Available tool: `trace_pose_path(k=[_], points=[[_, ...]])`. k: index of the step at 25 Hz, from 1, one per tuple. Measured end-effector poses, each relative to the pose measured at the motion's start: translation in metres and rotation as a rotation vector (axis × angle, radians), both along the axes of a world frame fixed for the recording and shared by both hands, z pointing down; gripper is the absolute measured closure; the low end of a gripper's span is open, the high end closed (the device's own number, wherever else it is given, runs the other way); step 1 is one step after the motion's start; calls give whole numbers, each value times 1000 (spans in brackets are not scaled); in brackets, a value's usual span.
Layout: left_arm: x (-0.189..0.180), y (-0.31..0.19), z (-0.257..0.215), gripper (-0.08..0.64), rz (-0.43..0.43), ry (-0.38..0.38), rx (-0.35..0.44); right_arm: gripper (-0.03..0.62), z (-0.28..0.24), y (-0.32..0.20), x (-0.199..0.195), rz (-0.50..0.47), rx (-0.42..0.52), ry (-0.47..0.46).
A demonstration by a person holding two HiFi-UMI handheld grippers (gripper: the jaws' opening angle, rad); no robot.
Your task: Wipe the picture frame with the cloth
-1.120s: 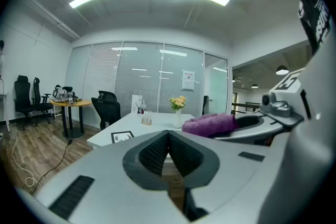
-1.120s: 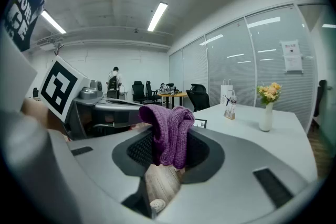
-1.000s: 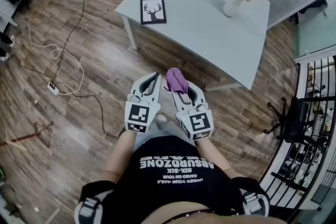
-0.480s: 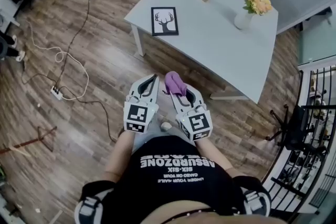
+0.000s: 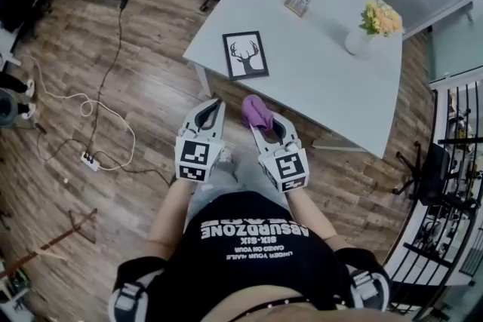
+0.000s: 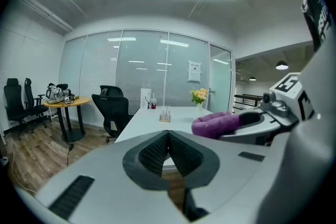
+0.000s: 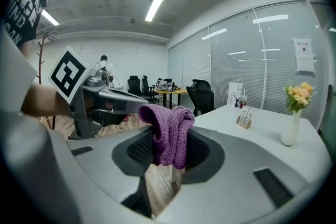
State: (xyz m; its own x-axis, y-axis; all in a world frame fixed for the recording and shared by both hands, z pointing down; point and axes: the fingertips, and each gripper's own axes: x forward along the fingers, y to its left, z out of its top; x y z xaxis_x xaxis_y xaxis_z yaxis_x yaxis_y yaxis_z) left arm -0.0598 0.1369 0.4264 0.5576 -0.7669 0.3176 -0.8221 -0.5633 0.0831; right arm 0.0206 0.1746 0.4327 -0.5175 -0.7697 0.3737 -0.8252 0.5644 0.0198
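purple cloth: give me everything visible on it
The purple knitted cloth looks like soft, ribbed, wool-like fabric, bunched into thick folds. It is clamped between the jaws of the right gripper. Its bulk rises above the jaw tips and flops over, and a short end hangs below. It is held in the air in front of the person, near the edge of the white table but not on it. Only the jaws touch it.
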Motion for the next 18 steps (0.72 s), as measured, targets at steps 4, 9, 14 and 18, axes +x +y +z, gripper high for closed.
trace_pose_path(k=[4,9,14,18], points=[[2,-24,14,554,37,18,-39,469,8,-20,-2,0,-10,28],[11,-56,33,554,83,9,-75,469,17,-56,6,4,-9,98],[11,-94,51,554,96,-19,-106,466,27,-104,15,-17,-15,139],[8,-140,53,554,74,-38,-113,465,32,-152,18,-54,-18,152]])
